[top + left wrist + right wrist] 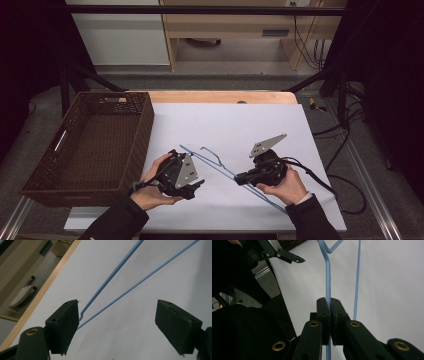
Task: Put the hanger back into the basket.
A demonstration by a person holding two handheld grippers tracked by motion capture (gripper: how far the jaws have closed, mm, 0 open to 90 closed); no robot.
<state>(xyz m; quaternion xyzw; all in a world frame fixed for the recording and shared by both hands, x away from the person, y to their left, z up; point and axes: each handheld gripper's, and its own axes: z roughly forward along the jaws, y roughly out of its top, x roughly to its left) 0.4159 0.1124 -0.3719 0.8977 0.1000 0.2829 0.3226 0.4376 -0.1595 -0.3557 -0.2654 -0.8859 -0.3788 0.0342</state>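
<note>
Jaws wide apart on the left gripper [199, 185], nothing pinched between them; in the left gripper view the end of the blue wire hanger [113, 272] sits just beside one pad, not gripped. Off to the far left, a brown woven basket [50, 165] stands at the table's edge, beside the white sheet [225, 125]. Moving right, the hanger lies slantwise across the sheet between both hands, hook pointing up the table. And the right gripper [240, 177] has its jaws clamped tight on one wire arm of the hanger, seen clearly in the right gripper view.
</note>
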